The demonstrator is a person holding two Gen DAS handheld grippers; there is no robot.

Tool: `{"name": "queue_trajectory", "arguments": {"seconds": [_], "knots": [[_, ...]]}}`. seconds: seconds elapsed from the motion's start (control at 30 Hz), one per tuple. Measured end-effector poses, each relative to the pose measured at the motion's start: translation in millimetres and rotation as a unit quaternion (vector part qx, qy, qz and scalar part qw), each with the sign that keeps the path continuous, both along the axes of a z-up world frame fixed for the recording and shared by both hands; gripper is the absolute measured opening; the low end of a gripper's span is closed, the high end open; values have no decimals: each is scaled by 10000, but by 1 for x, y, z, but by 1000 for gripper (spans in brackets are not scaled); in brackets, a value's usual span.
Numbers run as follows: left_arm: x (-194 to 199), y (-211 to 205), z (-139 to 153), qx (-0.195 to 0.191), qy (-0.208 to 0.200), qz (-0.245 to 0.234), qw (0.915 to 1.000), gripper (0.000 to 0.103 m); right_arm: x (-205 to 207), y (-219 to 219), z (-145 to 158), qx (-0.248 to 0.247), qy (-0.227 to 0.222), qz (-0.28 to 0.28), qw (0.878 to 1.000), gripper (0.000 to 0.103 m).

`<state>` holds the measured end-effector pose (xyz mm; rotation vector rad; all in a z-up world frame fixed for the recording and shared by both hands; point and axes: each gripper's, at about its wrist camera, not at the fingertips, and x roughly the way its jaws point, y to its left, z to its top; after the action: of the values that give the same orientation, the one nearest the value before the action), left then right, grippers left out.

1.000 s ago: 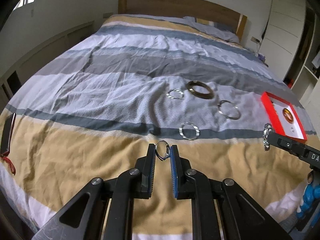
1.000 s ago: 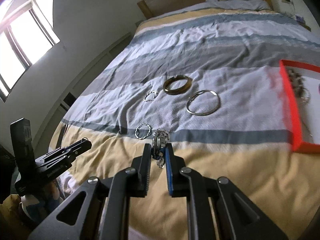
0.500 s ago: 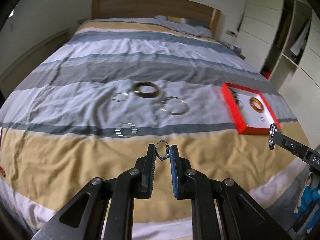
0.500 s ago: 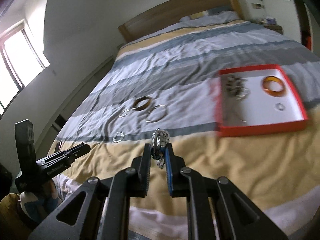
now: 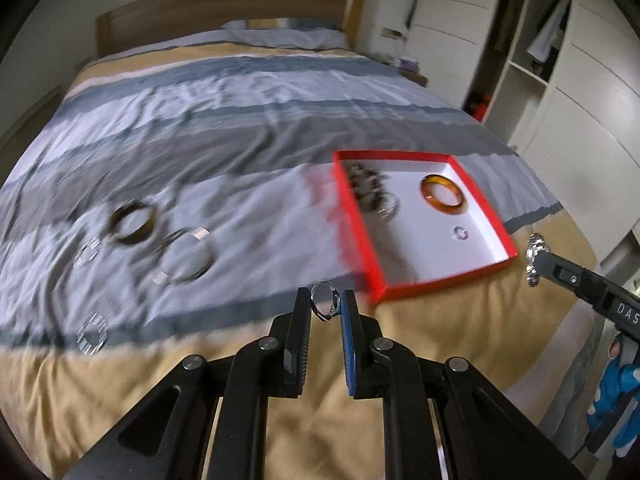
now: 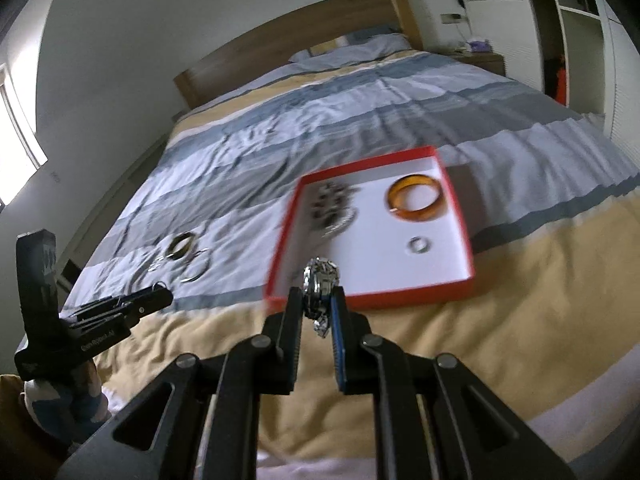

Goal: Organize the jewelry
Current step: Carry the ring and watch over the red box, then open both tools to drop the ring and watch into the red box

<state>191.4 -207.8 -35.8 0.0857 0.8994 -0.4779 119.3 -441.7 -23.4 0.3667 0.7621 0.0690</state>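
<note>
Rings are the load on both sides. The left gripper (image 5: 325, 307) is closed on a plain silver ring (image 5: 325, 306), pinched by its rim so the hoop stands upright and its opening faces the camera, its axis running along the fingers. The right gripper (image 6: 316, 300) is clamped on a chunky chain bracelet (image 6: 320, 284), bunched between the pads with its long axis roughly vertical and a loose end hanging below them.

Both hover above the yellow band near the foot edge of the bed (image 5: 240, 128), just short of the near edge of the red tray (image 5: 378, 292). The tray sits toward the bed's right edge and already holds an amber bangle (image 5: 442, 200), a small ring (image 5: 460, 234) and a dark chain heap (image 5: 366, 186). 4 hoops lie on the bed left of the tray, blurred.

The step in hand looks like delivery. To do it well, carry each piece over the red wall to bare white floor, lower until nearly touching, then release, so the ring does not roll or bounce out. Going 1 at a time should keep the grippers apart. The bracelet's dangling end could snag the wall, so lift it clear first.
</note>
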Motion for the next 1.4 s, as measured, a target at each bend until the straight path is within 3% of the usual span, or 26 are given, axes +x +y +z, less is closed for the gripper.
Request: {"name": "queue_trajectory", "arguments": {"seconds": [0.23, 0.5, 0.77, 1.13, 1.23, 1.3, 1.4], "knots": [[30, -71, -18, 69, 45, -416, 9991, 14, 34, -32, -23, -53, 206, -108, 9997, 12], [59, -114, -52, 156, 324, -544, 9979, 14, 64, -48, -56, -175, 588, -70, 9981, 12], [74, -120, -90, 325, 658, -462, 9962, 14, 79, -47, -76, -276, 883, 80, 9957, 13], [75, -117, -89, 199, 672, -501, 9963, 18, 77, -47, -74, -478, 977, 35, 9941, 14], [71, -116, -84, 121, 693, -506, 9962, 27, 72, -50, -69, -471, 958, -4, 9943, 15], [67, -114, -77, 96, 635, -490, 9967, 42, 67, -50, -64, -489, 929, -33, 9945, 19], [60, -110, -66, 29, 598, -469, 9971, 43, 55, -50, -54, -484, 861, -118, 9950, 22]]}}
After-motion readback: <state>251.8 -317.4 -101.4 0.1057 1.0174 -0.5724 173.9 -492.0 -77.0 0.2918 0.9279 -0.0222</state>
